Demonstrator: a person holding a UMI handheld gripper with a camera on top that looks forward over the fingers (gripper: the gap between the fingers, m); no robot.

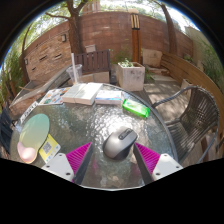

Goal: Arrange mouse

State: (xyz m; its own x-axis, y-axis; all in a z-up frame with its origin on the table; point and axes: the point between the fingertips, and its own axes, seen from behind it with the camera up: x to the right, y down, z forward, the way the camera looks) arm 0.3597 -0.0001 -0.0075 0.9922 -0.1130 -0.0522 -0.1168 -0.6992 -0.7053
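Observation:
A grey computer mouse lies on the round glass table, between my gripper's two fingers and slightly ahead of their tips. The left finger and the right finger show their magenta pads, with a gap between each pad and the mouse. My gripper is open. The mouse rests on the glass on its own.
A round pale mouse mat lies left of the fingers. Books and a green packet lie beyond the mouse. A metal chair stands right of the table. White boxes sit farther back.

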